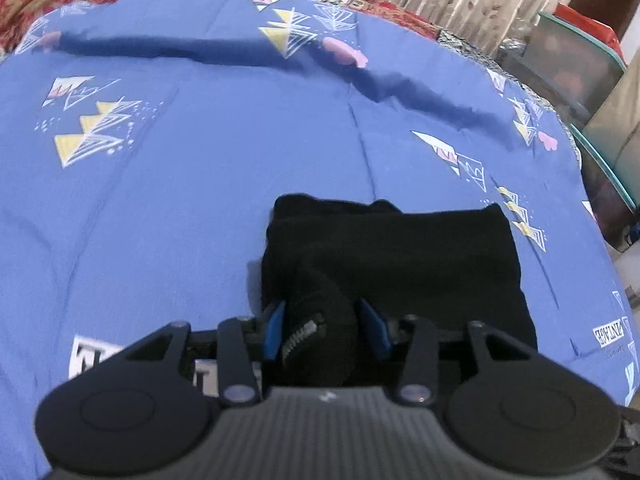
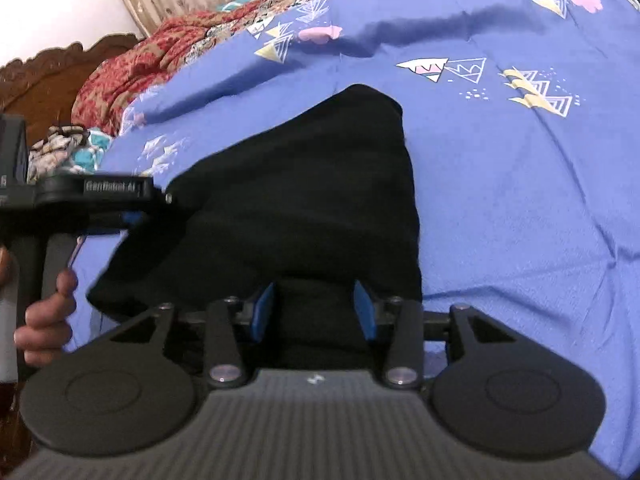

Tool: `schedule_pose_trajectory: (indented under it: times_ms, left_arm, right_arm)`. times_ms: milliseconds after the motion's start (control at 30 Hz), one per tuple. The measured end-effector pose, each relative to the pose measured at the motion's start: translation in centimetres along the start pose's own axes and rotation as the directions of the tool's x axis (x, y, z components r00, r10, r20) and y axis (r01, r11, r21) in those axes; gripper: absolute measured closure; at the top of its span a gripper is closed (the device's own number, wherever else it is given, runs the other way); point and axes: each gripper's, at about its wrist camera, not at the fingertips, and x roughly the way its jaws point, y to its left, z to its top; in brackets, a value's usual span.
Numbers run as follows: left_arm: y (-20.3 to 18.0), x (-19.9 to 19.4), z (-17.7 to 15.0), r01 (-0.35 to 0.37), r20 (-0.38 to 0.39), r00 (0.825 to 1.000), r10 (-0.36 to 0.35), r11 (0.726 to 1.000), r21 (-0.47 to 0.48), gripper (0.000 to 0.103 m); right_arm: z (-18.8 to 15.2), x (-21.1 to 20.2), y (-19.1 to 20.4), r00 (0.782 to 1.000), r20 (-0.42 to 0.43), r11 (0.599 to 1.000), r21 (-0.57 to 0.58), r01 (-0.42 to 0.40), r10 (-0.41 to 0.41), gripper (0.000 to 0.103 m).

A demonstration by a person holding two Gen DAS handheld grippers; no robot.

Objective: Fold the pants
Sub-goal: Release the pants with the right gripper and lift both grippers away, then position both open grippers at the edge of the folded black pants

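Gripping a bunched, zippered fold of the black pants [image 1: 400, 264] between its blue pads, the left gripper [image 1: 326, 326] worked beside the right gripper [image 2: 314, 308], whose jaws straddled the near hem, though whether they pinched it could not be told. The pants lay already folded on a blue patterned bedsheet [image 1: 180, 208]. Finishing well likely meant carrying both corners level and together, then setting them square on the far edge. "GenRobot AI" read on the left tool; the bedsheet's printed label was illegible.
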Motion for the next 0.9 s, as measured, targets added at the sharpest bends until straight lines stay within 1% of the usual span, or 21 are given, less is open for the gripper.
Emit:
schedule_pose_trajectory:
  times_ms: [33, 67, 133, 233, 333, 467, 567, 700, 900]
  left_arm:
    - [-0.1, -0.6, -0.3, -0.007, 0.011, 1.0, 0.007, 1.0, 0.009, 0.057]
    - [-0.4, -1.4, -0.5, -0.026, 0.019, 1.0, 0.025, 0.999, 0.025, 0.05]
    - [-0.8, -2.8, -1.1, -0.073, 0.04, 0.997, 0.071, 0.996, 0.059, 0.046]
    - [-1.5, -4.5, -1.9, -0.135, 0.042, 0.99, 0.132, 0.986, 0.1, 0.043]
    - [-1.6, -5.3, -2.7, -0.185, 0.025, 0.983, 0.184, 0.978, 0.099, 0.041]
    - [-1.6, -6.4, -3.6, -0.21, 0.014, 0.978, 0.21, 0.975, 0.075, 0.038]
    - [-2.0, -6.8, -4.2, -0.221, 0.017, 0.975, 0.22, 0.972, 0.079, 0.038]
    - [-2.6, -7.1, -4.9, -0.224, 0.01, 0.975, 0.224, 0.97, 0.094, 0.034]
    - [-3.2, -6.8, -5.6, -0.225, -0.006, 0.974, 0.227, 0.968, 0.112, 0.034]
  right_arm:
    - [0.0, -0.5, -0.2, 1.0, 0.002, 1.0, -0.002, -0.003, 0.003, 0.057]
    - [0.1, -1.0, 0.0, 1.0, 0.009, 1.0, -0.007, -0.006, 0.006, 0.055]
    - [0.0, -1.9, 0.0, 0.999, 0.037, 1.0, 0.003, -0.017, 0.017, 0.055]
    - [0.2, -2.3, -0.9, 0.998, 0.062, 1.0, 0.025, -0.014, 0.013, 0.055]
    - [0.4, -2.4, -1.4, 0.996, 0.084, 0.999, 0.046, -0.012, 0.008, 0.055]
    - [0.6, -2.5, -1.8, 0.994, 0.107, 0.998, 0.055, -0.01, 0.004, 0.054]
    - [0.6, -2.6, -1.8, 0.994, 0.109, 0.998, 0.06, -0.01, 0.004, 0.053]
    - [0.2, -2.4, -1.8, 0.996, 0.092, 0.998, 0.067, -0.012, 0.006, 0.052]
    - [-0.1, -2.0, -2.0, 0.997, 0.073, 0.997, 0.075, -0.008, 0.003, 0.05]
